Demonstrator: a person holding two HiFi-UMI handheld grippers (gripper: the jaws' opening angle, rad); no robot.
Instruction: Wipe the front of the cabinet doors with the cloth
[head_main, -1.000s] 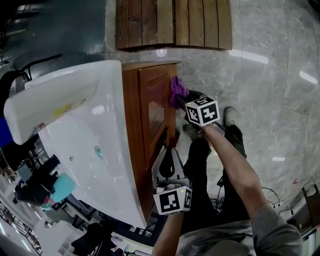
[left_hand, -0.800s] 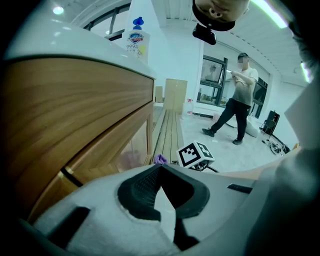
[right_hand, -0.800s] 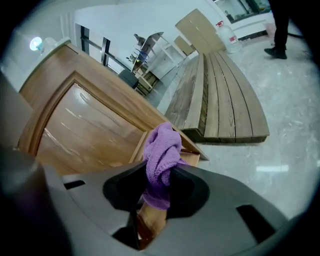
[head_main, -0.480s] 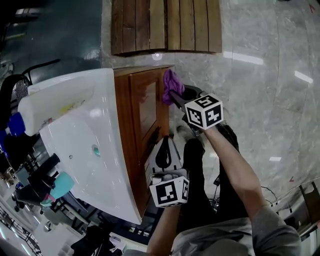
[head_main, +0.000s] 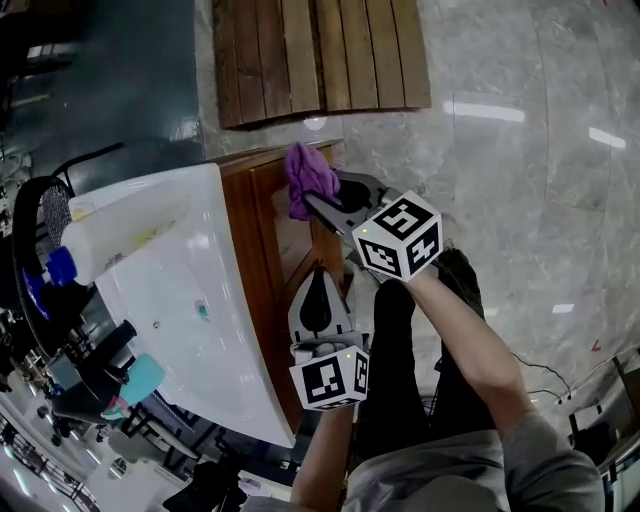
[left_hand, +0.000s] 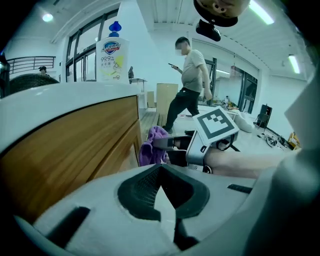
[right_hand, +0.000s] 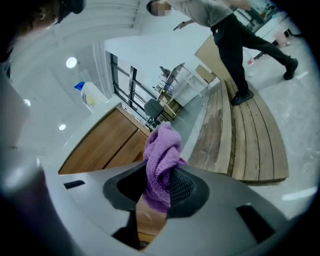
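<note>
Between the jaws of the right gripper (right_hand: 157, 195), a purple cloth (right_hand: 160, 160) is pinched. The 2 ribbed pads press on its lower folds, and the bunched upper part stands out beyond the jaw tips. Beyond the tips and to their left, the right gripper view shows the wooden cabinet door (right_hand: 107, 142). To their right lies a slatted wooden platform (right_hand: 240, 135) on the floor (right_hand: 300, 150).

The head view adds what the right gripper view cannot. The right gripper (head_main: 318, 195) holds the cloth (head_main: 305, 175) over the far upper corner of the cabinet door (head_main: 265, 240), directly under the edge of the white basin (head_main: 200, 300). Whether the cloth presses on the wood cannot be told from this view.

The left gripper (left_hand: 162, 192) has its jaw tips brought together with nothing between them. Beyond its tips, the left gripper view shows the cloth (left_hand: 152, 145) hanging beside the far edge of the cabinet door (left_hand: 70, 150), with the right gripper's marker cube (left_hand: 215, 127) behind it. In the head view the left gripper (head_main: 318, 285) sits just beside the door front, nearer the person than the right gripper, and apart from the cloth.

A bottle (left_hand: 112, 55) with a blue cap stands on the basin, above and left of the left jaws. A person (left_hand: 187, 80) stands on the floor far beyond the jaws; the head view does not show this person.
</note>
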